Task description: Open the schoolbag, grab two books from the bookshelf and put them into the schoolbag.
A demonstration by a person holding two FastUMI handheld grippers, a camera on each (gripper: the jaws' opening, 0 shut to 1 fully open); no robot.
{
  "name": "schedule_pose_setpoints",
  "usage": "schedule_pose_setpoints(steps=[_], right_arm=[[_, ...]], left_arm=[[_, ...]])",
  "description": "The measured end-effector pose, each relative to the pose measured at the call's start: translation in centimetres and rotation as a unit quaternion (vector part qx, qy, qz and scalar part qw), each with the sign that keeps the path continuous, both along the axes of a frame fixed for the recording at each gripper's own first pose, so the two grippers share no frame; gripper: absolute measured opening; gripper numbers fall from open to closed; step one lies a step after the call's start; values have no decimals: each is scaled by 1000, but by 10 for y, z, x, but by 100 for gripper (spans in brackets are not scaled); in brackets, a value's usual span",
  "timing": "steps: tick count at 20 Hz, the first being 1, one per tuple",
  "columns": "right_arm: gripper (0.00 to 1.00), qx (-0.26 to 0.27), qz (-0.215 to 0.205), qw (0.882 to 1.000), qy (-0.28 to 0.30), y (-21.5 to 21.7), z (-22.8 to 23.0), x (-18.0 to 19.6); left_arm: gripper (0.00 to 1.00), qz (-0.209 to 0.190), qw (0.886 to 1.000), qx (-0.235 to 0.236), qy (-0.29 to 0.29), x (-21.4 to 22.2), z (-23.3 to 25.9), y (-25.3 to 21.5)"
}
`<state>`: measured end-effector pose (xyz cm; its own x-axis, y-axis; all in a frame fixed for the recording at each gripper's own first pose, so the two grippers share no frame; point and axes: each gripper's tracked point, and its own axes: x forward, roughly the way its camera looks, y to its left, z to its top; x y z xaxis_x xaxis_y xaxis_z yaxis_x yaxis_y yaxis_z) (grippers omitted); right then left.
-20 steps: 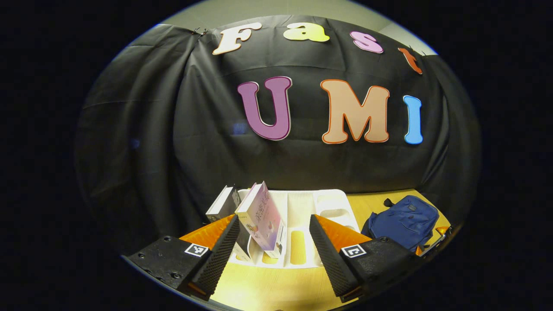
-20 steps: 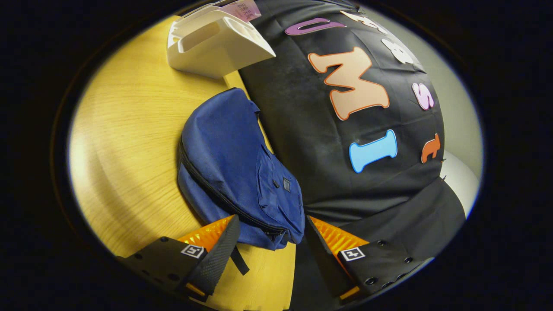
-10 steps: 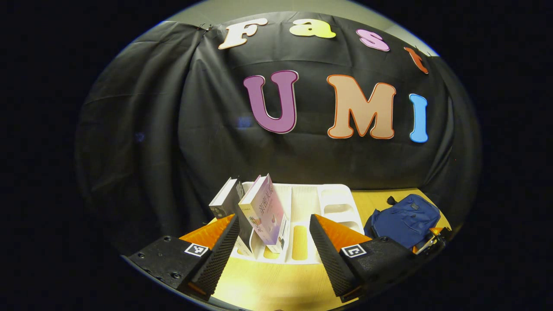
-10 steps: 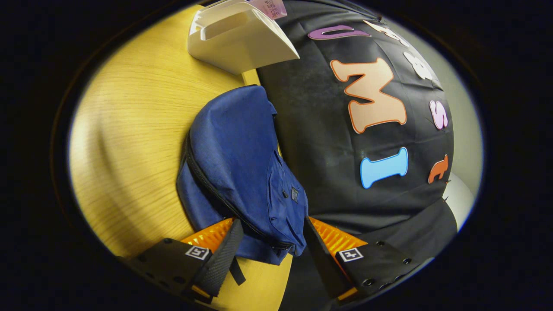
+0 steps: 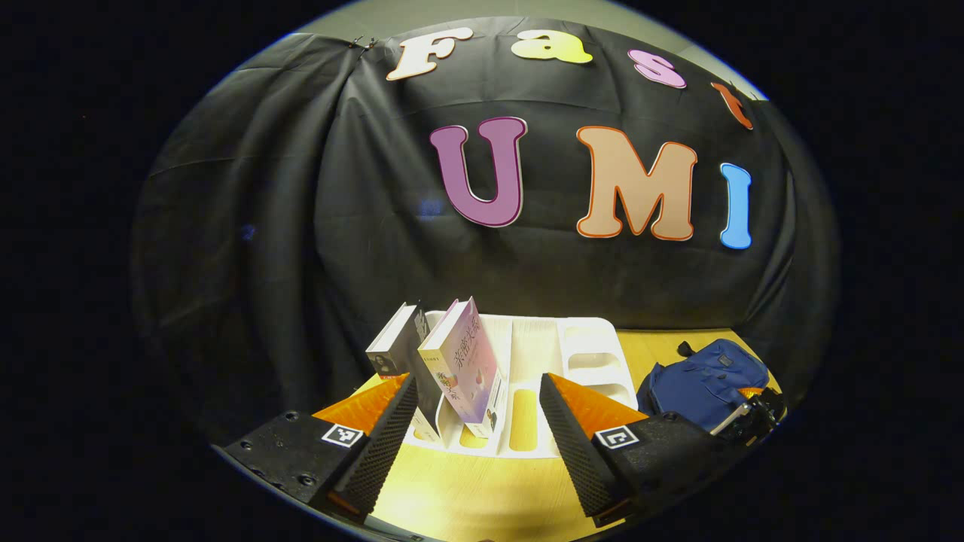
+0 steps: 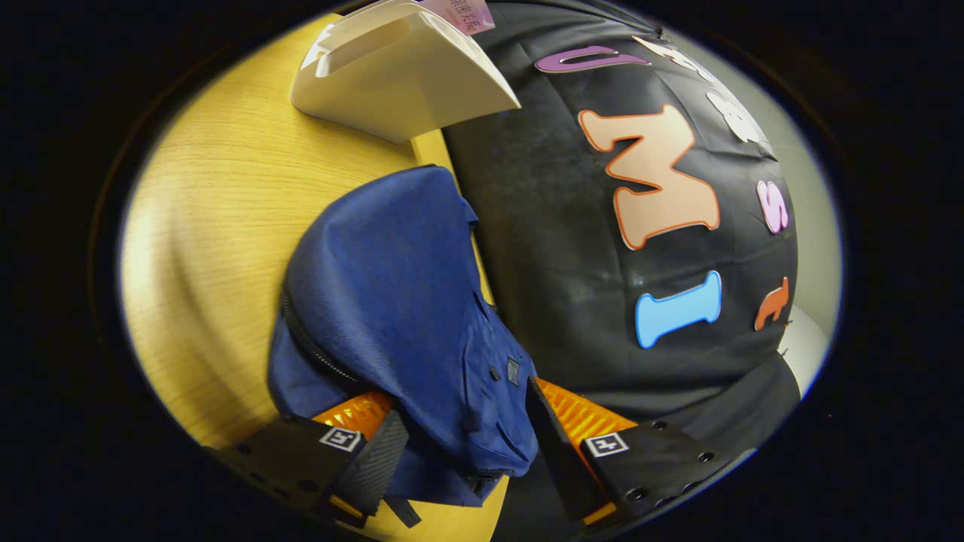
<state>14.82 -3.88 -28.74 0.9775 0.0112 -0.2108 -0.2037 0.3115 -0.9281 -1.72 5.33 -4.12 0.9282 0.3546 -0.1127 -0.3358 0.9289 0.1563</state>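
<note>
Right gripper (image 6: 459, 452) gaping wide, fingers straddling near end of blue schoolbag (image 6: 392, 301), not pinching yet; bag lying zipped on table (image 6: 211, 211), against booth cloth; white bookshelf (image 6: 399, 75) just beyond bag. Left gripper (image 5: 474, 429) also spread wide, gripping nothing, hovering facing bookshelf (image 5: 587, 354); two books (image 5: 459, 369) leaning in its left slots. Step in hand, prob.: opening bag. Next move calling for: finding zip pull nr bag end, nipping it, dragging along zip; pull itself hard to make out.
</note>
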Motion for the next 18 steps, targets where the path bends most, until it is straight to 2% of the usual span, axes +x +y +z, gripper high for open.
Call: schedule_pose_setpoints(steps=[1,5,6,9,11,13,14,18], right_arm=[[93,0,3,1000,3,4,-2,2],[44,-2,-3,1000,28,12,-20,7],[47,-4,-5,1000,28,13,-20,7],[11,-16,-3,1000,10,13,-13,9],[7,-14,-4,1000,7,11,-10,8],[9,-11,-6,1000,-1,10,-1,7],[7,-10,-8,1000,-6,10,5,8],[7,22,-27,999,-20,4,31,11]], left_arm=[[95,1,1000,0,1,0,1,1],[95,7,1000,0,4,-1,-1,4],[95,9,1000,0,5,0,-2,6],[95,13,1000,-1,8,-1,-2,10],[95,17,1000,1,9,0,-2,13],[95,20,1000,2,11,1,-2,17],[95,21,1000,2,12,1,0,19],[96,25,1000,-12,9,4,2,29]])
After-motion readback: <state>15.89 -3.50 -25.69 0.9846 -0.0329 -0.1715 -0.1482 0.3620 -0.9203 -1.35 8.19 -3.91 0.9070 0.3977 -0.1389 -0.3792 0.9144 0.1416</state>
